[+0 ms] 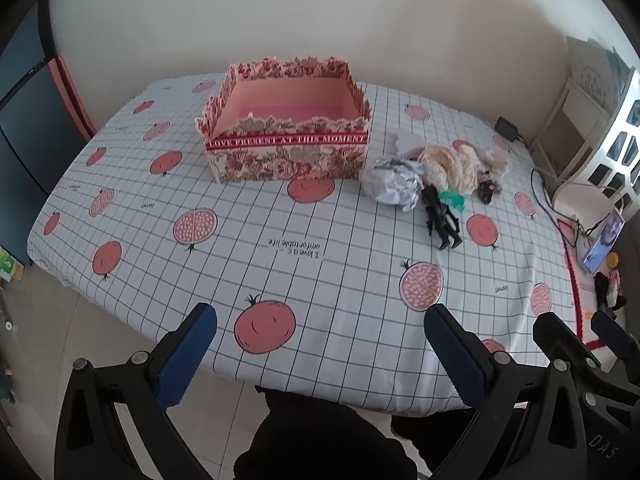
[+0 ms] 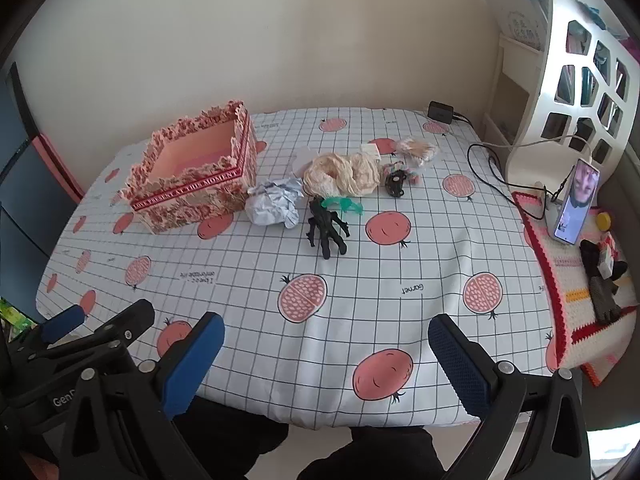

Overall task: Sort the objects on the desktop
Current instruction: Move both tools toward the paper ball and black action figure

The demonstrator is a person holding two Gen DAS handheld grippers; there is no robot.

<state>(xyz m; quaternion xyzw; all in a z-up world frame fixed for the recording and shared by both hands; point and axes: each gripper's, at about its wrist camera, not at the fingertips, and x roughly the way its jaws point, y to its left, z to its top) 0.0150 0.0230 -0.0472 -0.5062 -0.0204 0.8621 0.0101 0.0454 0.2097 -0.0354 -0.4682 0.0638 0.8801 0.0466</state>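
An open pink floral box (image 1: 286, 142) (image 2: 192, 176) stands at the far middle of the table. To its right lies a small heap: crumpled silver paper (image 1: 394, 184) (image 2: 274, 204), a black skeleton-hand toy (image 1: 442, 216) (image 2: 326, 228), a green plastic piece (image 2: 346, 204), cream fabric (image 1: 448, 166) (image 2: 344, 174) and a small dark trinket (image 2: 396, 184). My left gripper (image 1: 320, 356) hovers open over the table's near edge, nothing between its blue pads. My right gripper (image 2: 326, 360) is open too, beside it on the right, well short of the heap.
The table wears a white checked cloth with pomegranate prints (image 2: 384, 228). A phone on a stand (image 2: 574, 208), cables, a crocheted mat (image 2: 576, 280) with dark items and a white lattice shelf (image 2: 580, 72) crowd the right side. A black adapter (image 2: 440, 111) sits at the far edge.
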